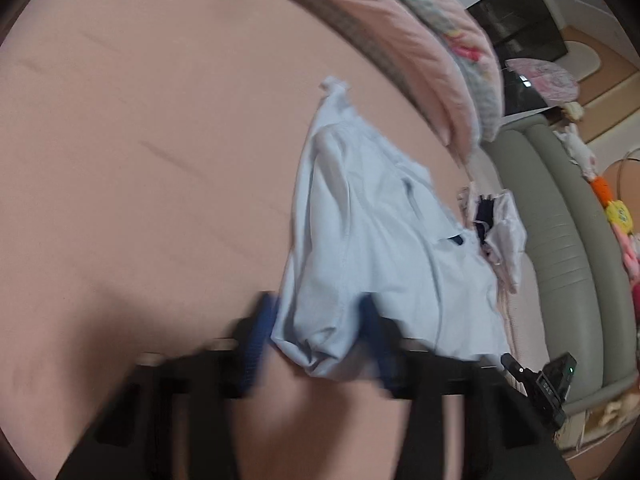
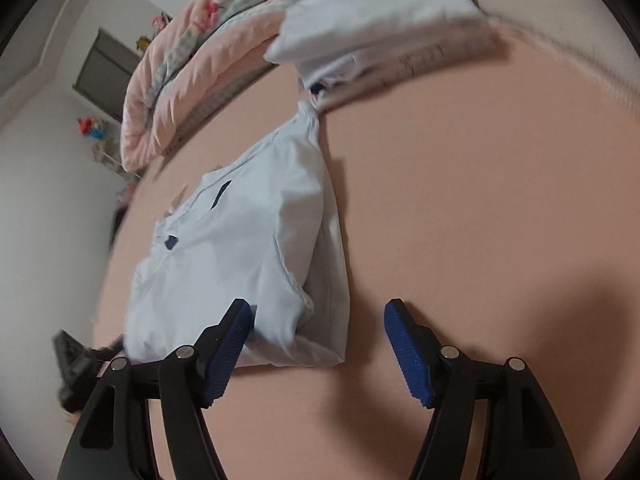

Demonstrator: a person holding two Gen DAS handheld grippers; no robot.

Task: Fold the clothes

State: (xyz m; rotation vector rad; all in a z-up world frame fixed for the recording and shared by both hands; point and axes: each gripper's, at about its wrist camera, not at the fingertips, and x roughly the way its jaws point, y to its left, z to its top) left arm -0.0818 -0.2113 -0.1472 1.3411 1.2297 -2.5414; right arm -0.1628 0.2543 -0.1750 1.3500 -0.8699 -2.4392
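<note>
Blue-padded left gripper (image 1: pixel 316 340) jaws stand apart with a bunched hem of the pale blue garment (image 1: pixel 372 240) between them; blur hides whether they pinch it, can't tell. Right gripper (image 2: pixel 318 350) jaws spread wide, left pad beside the garment's near corner. Garment lies mid pink bed sheet (image 2: pixel 480 200). Only right view shows folded stack (image 2: pixel 380 28) at far edge; left view shows grey headboard (image 1: pixel 560 248). Pink quilt (image 2: pixel 192 68) along the edge.

A pink-sheeted bed (image 2: pixel 480 200) fills the room, a rolled pink quilt (image 2: pixel 180 60) along its far edge, a grey padded headboard (image 1: pixel 560 220), plush toys (image 1: pixel 600 188) and white walls (image 2: pixel 40 180) beyond.
</note>
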